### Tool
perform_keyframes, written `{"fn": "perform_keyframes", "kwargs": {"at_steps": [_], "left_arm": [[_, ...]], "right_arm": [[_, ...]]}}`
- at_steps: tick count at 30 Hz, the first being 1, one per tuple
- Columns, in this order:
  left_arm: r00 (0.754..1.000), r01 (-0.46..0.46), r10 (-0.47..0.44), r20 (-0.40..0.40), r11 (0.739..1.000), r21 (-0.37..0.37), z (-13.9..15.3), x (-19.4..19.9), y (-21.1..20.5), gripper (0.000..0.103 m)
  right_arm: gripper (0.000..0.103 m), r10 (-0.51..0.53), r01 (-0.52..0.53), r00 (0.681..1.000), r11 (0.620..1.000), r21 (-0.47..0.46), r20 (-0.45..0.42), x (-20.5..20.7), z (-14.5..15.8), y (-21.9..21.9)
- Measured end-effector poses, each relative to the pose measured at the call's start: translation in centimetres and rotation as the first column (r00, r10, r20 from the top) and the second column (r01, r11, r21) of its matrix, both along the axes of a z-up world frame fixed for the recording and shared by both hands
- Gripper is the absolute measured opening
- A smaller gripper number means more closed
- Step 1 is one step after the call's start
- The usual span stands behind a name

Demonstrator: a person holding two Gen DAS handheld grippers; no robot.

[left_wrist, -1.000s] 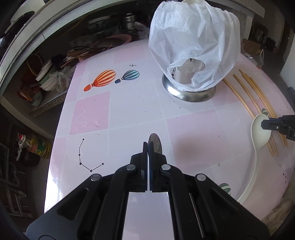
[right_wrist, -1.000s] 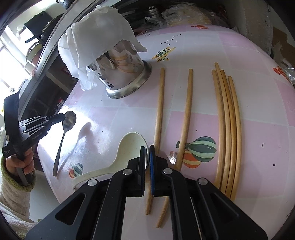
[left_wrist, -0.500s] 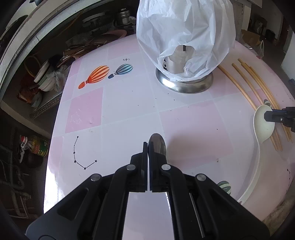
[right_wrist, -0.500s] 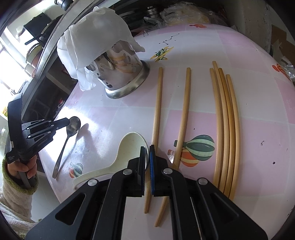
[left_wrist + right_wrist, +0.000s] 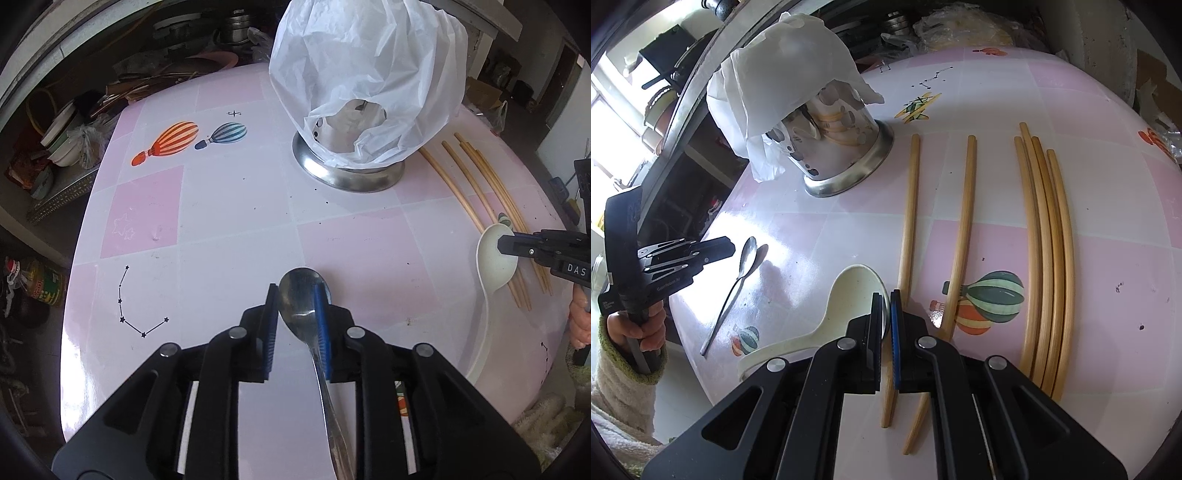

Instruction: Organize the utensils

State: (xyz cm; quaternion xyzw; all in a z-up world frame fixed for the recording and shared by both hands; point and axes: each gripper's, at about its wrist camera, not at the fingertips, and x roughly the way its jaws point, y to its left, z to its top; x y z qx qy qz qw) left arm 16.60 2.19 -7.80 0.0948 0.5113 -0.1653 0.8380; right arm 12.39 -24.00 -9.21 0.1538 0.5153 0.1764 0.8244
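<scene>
A metal spoon point(image 5: 295, 314) lies on the pink patterned table point(image 5: 221, 221), its bowl between the jaws of my left gripper point(image 5: 297, 291). Those jaws are opening and the pads do not press on it. From the right wrist view the spoon point(image 5: 748, 254) rests flat, with the left gripper point(image 5: 729, 247) just beside its bowl. My right gripper point(image 5: 886, 295) is shut, its tips over the bowl of a white ladle point(image 5: 849, 291). I cannot tell whether it pinches the rim. A perforated steel utensil holder point(image 5: 842, 147) stands at the back under a white plastic bag point(image 5: 369, 74).
Several wooden chopsticks point(image 5: 1045, 258) lie side by side right of the ladle, two more point(image 5: 908, 221) closer to it. Cluttered shelves with bowls and pots point(image 5: 62, 147) sit beyond the table's left edge. A hand in a fleece sleeve point(image 5: 631, 354) holds the left gripper.
The left gripper's jaws, shut before, have parted, and the spoon's bowl and neck now show between them. The right gripper has stayed put.
</scene>
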Motion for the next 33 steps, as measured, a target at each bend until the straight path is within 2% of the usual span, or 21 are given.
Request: {"fn": "perform_keyframes", "kwargs": {"at_steps": [1, 3, 5, 10, 17, 23, 26, 30, 31, 32, 33], "left_arm": [[1.0, 0.013, -0.013, 0.005, 1.0, 0.005, 0.0, 0.0, -0.1, 0.03], [0.999, 0.034, -0.035, 0.016, 0.999, 0.02, -0.1, 0.1, -0.4, 0.043], [0.998, 0.057, -0.057, 0.014, 0.998, 0.034, -0.4, 0.2, -0.7, 0.047], [0.997, 0.08, -0.079, -0.012, 0.994, 0.076, -1.6, 0.9, -1.2, 0.047], [0.995, 0.102, -0.1, -0.031, 0.991, 0.085, -2.3, 1.4, -1.5, 0.046], [0.993, 0.118, -0.116, -0.029, 0.99, 0.08, -2.2, 1.0, -2.1, 0.031], [0.992, 0.124, -0.124, -0.009, 0.985, 0.116, -2.2, 0.7, -2.6, 0.031], [0.994, 0.106, -0.105, -0.01, 0.987, 0.123, -2.0, 0.5, -2.8, 0.03], [0.995, 0.099, -0.099, -0.005, 0.987, 0.124, -1.9, 0.4, -2.8, 0.027], [0.996, 0.093, -0.094, 0.001, 0.988, 0.127, -1.7, 0.3, -2.7, 0.018], [0.996, 0.089, -0.09, -0.002, 0.988, 0.125, -1.6, 0.3, -2.7, 0.016]], "right_arm": [[0.005, 0.0, 0.0, 1.0, 1.0, -0.001, -0.001, 0.0, 0.0, 0.1], [0.005, 0.001, -0.001, 1.0, 1.0, 0.0, -0.002, 0.0, 0.0, 0.0], [0.005, 0.002, -0.002, 1.0, 1.0, -0.001, -0.003, 0.0, 0.0, 0.1], [0.005, 0.002, -0.002, 1.0, 1.0, 0.001, -0.004, 0.0, 0.0, 0.1], [0.005, 0.003, -0.003, 1.0, 1.0, 0.008, -0.008, 0.1, -0.1, 0.0], [0.005, 0.003, -0.003, 1.0, 1.0, 0.008, -0.009, 0.1, -0.1, 0.0], [0.005, 0.002, -0.002, 1.0, 1.0, 0.009, -0.009, 0.1, -0.1, 0.0], [0.005, 0.001, -0.001, 1.0, 1.0, 0.009, -0.009, 0.1, -0.1, 0.0], [0.005, 0.0, 0.0, 1.0, 1.0, 0.009, -0.009, 0.1, -0.1, -0.1], [0.005, -0.001, 0.001, 1.0, 1.0, 0.01, -0.009, 0.1, -0.1, -0.1], [0.005, -0.002, 0.002, 1.0, 1.0, 0.011, -0.009, 0.1, -0.2, -0.1]]}}
